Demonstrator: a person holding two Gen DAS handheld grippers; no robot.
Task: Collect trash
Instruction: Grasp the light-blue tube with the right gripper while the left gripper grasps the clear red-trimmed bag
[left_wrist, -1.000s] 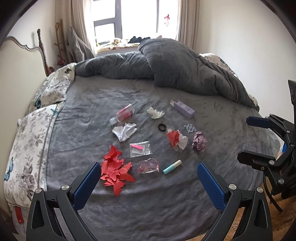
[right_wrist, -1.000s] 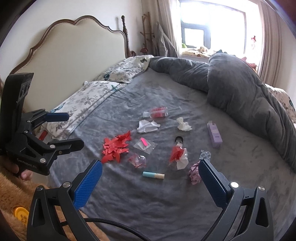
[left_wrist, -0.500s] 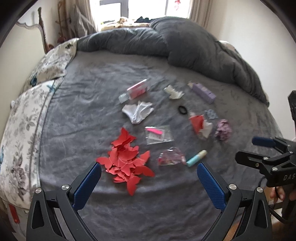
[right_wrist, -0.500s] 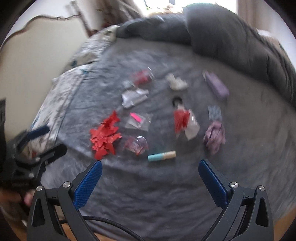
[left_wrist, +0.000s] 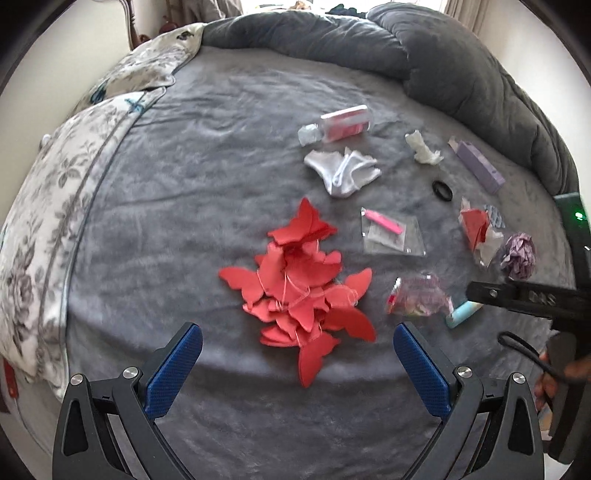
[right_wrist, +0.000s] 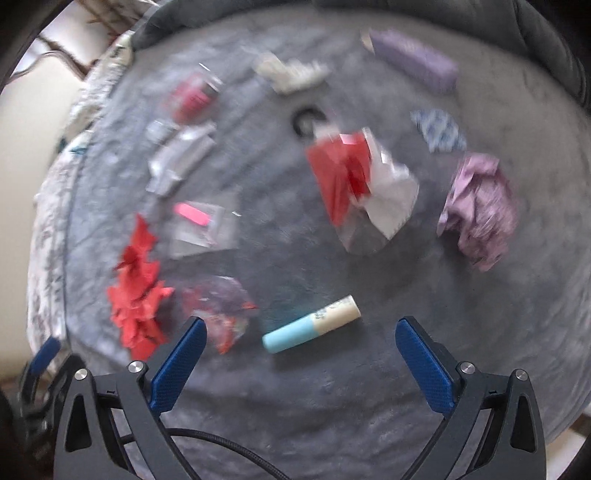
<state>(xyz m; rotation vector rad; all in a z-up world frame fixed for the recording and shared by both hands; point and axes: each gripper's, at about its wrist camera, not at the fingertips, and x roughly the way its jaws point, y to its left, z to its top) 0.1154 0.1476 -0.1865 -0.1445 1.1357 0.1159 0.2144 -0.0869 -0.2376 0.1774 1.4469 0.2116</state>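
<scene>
Both tools have come down closer to the bed than they were a second ago — the trash looks much bigger now. The left tool is wide open and holds nothing. The pile of red paper butterflies lies right ahead of it, at 12 o'clock. The right tool is wide open too and empty. The blue and cream tube lies between its fingers, just ahead. The right view is blurry, so that hand looks to be moving fast. The purple paper ball sits at 1 o'clock and the red and white wrapper at 12. Nothing is picked up yet — I think each tool is about to grab its first piece.
</scene>
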